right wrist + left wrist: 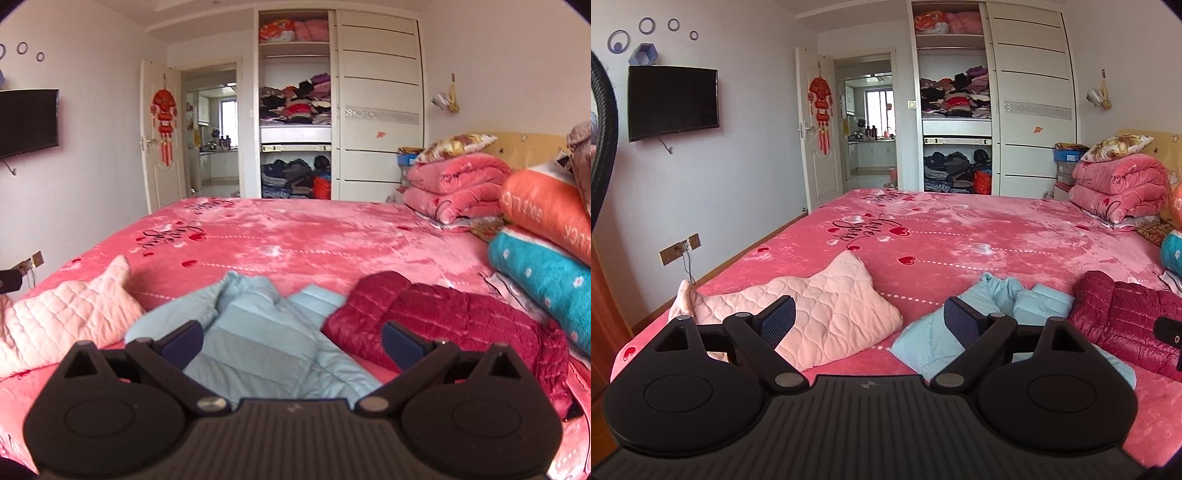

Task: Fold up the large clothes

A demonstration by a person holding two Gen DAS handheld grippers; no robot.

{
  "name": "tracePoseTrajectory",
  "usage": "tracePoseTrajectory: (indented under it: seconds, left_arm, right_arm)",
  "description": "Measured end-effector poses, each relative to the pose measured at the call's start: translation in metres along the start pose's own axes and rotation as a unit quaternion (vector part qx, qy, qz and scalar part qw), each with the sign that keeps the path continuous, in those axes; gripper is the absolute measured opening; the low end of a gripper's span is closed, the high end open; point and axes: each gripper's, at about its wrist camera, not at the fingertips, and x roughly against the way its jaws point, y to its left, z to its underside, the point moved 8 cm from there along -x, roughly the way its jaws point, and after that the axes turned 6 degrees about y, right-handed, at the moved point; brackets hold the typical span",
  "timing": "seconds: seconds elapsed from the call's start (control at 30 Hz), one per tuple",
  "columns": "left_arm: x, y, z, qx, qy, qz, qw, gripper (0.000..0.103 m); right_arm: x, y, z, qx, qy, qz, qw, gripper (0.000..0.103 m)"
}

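Three garments lie along the near edge of the pink bed. A quilted pale pink garment lies at the left, a light blue puffer jacket in the middle, and a dark red puffer jacket at the right. They also show in the right wrist view: pink, blue, red. My left gripper is open and empty, held above the gap between the pink and blue garments. My right gripper is open and empty above the blue jacket.
Folded pink quilts and pillows are stacked at the head of the bed; orange and teal rolled blankets lie at the right. An open wardrobe, an open door and a wall TV stand beyond.
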Motion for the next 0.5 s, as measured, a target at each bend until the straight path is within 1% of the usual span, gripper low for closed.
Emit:
tracePoseTrajectory:
  seconds: [0.1, 0.23, 0.33, 0.5]
  left_arm:
    - [0.012, 0.016, 0.003, 0.004, -0.008, -0.012, 0.9999, 0.103]
    - [0.027, 0.033, 0.007, 0.012, -0.013, -0.024, 0.9995, 0.103]
    - [0.042, 0.042, 0.015, 0.019, -0.015, -0.032, 0.9992, 0.103]
    - [0.057, 0.052, 0.016, 0.029, -0.017, -0.039, 0.9987, 0.103]
  right_arm:
    - [0.009, 0.013, -0.006, 0.002, -0.007, -0.016, 1.0, 0.102]
    - [0.018, 0.031, -0.01, 0.017, -0.013, -0.024, 0.999, 0.102]
    - [0.025, 0.042, -0.012, 0.031, -0.02, -0.027, 0.999, 0.102]
    - [0.038, 0.058, -0.016, 0.041, -0.032, -0.041, 0.998, 0.102]
